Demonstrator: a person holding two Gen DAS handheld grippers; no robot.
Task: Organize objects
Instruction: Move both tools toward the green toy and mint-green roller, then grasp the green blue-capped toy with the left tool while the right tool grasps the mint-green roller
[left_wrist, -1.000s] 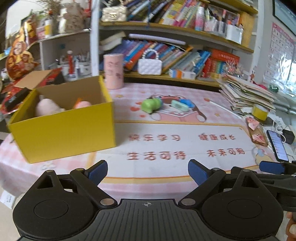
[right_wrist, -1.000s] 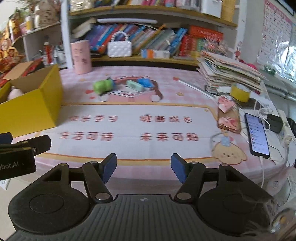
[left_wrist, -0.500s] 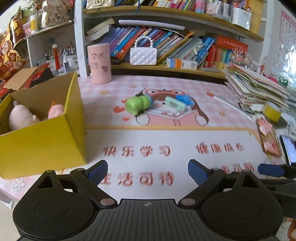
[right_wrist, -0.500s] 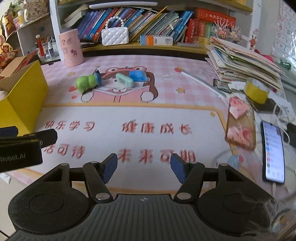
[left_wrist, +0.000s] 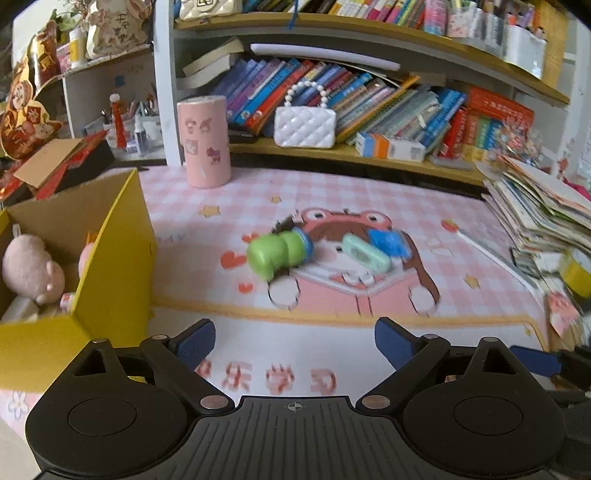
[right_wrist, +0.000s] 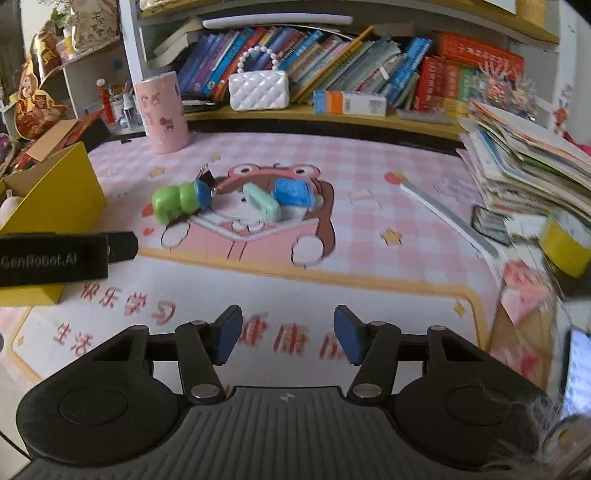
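Both tongs hang above the near part of the tabletop (left_wrist: 369, 199), each gaping wide with nothing between its blue pads. Left tongs (left_wrist: 294, 338) sit just beside the yellow box (left_wrist: 110, 280), which stands at the left edge of the pink checked mat; a pink plush (left_wrist: 31, 267) lies inside it, with other small things I can't make out. Right tongs (right_wrist: 287, 338) hover over the red lettering on the mat, and the left tool's black body pokes in from the left of that view, in front of the box (right_wrist: 55, 195).

Further back, on the cartoon animal printed on the mat, three loose things lie close together: a green toy (left_wrist: 279, 251) with a blue end, a mint case (left_wrist: 365, 253) next to it, and a blue packet (left_wrist: 388, 240) touching the case's far end. From the right tongs the same row shows: green toy (right_wrist: 181, 201), mint case (right_wrist: 260, 201), blue packet (right_wrist: 293, 192). All three are well apart from the box.

A pink cylinder (left_wrist: 203, 142) stands upright at the back of the mat, near the shelf, where a white quilted purse (left_wrist: 304, 127) rests before leaning books. A stack of papers (right_wrist: 528, 158) is piled at the right edge.
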